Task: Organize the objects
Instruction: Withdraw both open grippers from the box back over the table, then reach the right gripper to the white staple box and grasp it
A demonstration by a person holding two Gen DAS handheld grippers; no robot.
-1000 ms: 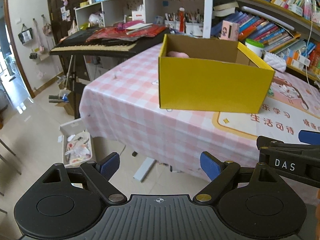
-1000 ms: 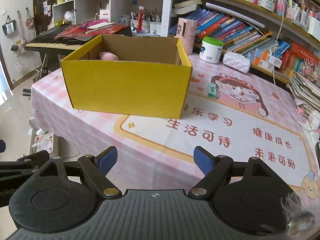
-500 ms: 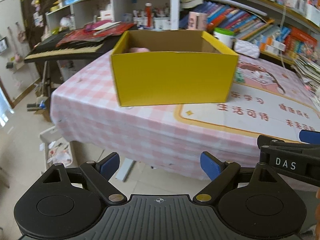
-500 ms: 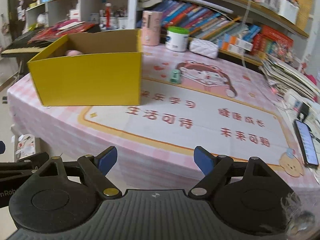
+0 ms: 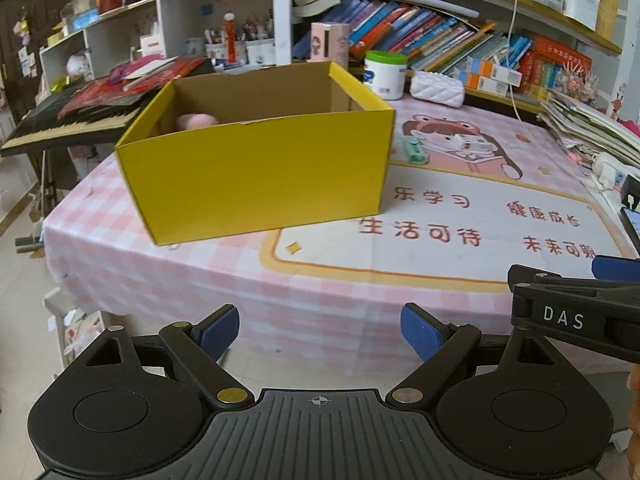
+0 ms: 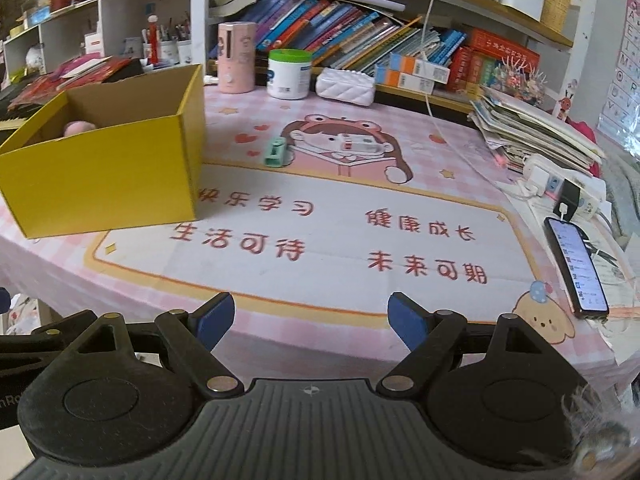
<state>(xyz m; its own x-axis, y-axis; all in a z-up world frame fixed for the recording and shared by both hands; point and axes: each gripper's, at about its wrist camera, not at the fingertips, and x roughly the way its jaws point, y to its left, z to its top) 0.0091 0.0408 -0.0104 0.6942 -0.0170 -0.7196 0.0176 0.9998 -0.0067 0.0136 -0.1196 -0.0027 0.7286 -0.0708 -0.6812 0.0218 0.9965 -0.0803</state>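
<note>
A yellow cardboard box [image 5: 256,178] stands open on the pink table's left part, also in the right wrist view [image 6: 100,176]. A pink soft object [image 5: 196,121] lies inside it [image 6: 79,128]. A small green object [image 6: 276,152] lies on the mat right of the box [image 5: 414,151]. My left gripper [image 5: 320,330] is open and empty, off the table's near edge. My right gripper [image 6: 312,320] is open and empty over the near edge; its body shows in the left wrist view [image 5: 576,312].
A white jar [image 6: 289,74], a pink canister [image 6: 236,58] and a white pouch [image 6: 346,86] stand at the back by bookshelves. A phone [image 6: 576,266], power strip [image 6: 560,184] and stacked papers [image 6: 532,128] lie at the right. A keyboard [image 5: 64,124] stands left.
Both views have swung to the right; the box has shifted left in each view. The phone and papers have come into the right view. Both grippers have stayed open.
</note>
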